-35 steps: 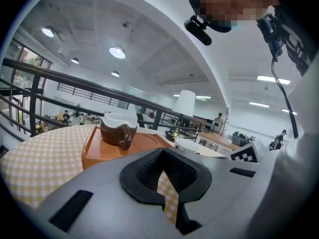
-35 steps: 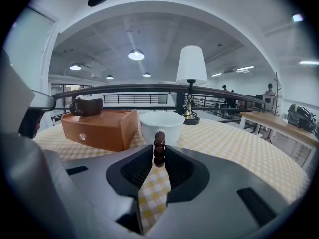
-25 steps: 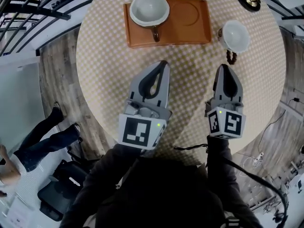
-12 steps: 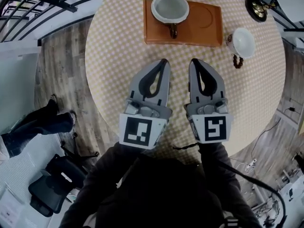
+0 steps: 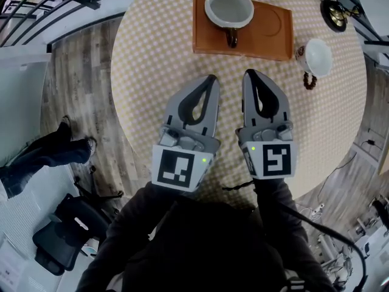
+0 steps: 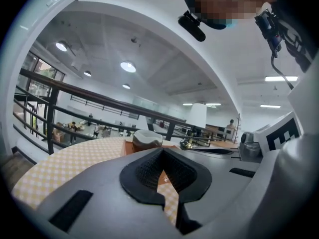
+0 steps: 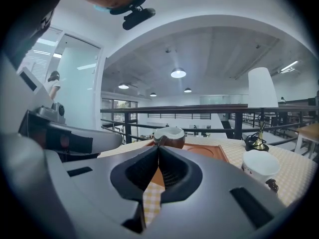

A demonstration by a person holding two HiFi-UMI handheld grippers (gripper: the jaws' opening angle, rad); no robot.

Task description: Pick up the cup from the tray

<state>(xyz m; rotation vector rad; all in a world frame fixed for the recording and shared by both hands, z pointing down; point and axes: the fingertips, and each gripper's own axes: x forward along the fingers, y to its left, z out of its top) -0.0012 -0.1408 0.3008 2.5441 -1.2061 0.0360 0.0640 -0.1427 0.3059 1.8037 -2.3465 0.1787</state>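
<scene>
Black square markers (image 5: pixel 179 168) cap left tongs (image 5: pixel 210 79) and right tongs (image 5: pixel 248 74).

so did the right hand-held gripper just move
Yes: the right hand-held gripper shifted left, from below the off-tray cup to below the tray.

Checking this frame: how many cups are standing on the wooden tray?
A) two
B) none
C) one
C: a single cup sits on the tray. The second cup stands off it on the table, to the tray's right in the head view.
</scene>
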